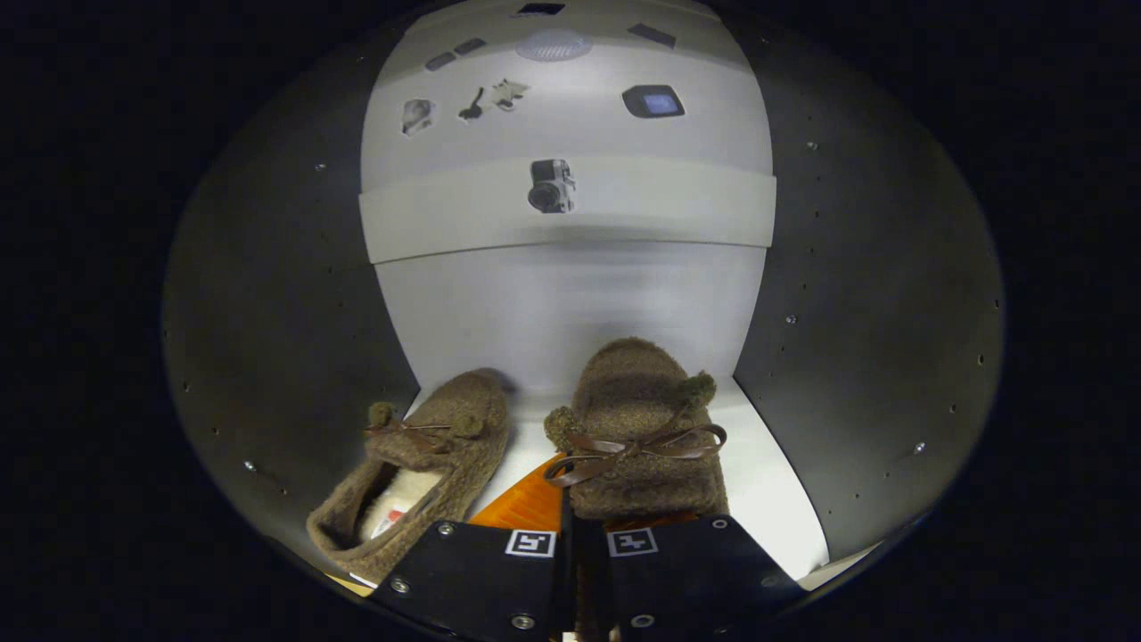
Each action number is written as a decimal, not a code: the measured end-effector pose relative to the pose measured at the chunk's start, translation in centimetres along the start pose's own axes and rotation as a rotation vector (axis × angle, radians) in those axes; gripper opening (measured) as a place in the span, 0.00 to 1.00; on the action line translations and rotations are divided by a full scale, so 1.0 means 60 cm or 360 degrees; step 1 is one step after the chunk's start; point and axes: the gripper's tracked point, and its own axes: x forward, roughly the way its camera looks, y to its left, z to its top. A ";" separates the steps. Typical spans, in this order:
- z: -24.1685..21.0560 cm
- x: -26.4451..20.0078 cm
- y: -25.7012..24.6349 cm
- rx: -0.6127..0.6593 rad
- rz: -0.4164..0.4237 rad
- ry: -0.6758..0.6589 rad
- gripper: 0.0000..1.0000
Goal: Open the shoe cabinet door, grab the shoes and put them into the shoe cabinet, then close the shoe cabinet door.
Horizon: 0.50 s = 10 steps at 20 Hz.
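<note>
Gripper: fingers drawn close together, only a thin slit between them; they look clamped on the rear edge of the right slipper, whose fuzzy fabric shows in the slit. Square b/w markers on top of each finger.
Right slipper: brown fuzzy moccasin type w/ brown ribbon bow and two pom-poms; toe points toward the back wall, heel at the fingertips. Sits inside the shoe cabinet, on its floor.
Left slipper: same make, just beside the right one, to the left of the fingers, apart from them. Lies angled, toe toward the back, opening faces the camera; pale lining and a tag w/ some red visible inside. Bow and pom-poms on top.
Shoe cabinet: dark side panels left and right w/ rows of small holes and a few screws; white floor; pale back wall. Both slippers are inside.
Orange piece: flat orange surface between the two slippers, just ahead of the left finger; what it is, can't tell.
Shelf band: pale horizontal band across the back, above the slippers, w/ a small camera picture on it.
Higher up: more small pictures/stickers on the pale surface, incl. a dark rounded-rectangle one; too small to ID the rest.
Cabinet door: can't tell from here.
</note>
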 end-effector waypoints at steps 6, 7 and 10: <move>-0.017 0.024 -0.013 0.0005 -0.0045 0.0062 0.16; -0.016 0.024 -0.014 0.0006 -0.0054 0.0056 0.16; -0.016 0.007 -0.010 -0.0013 -0.0057 0.0038 0.18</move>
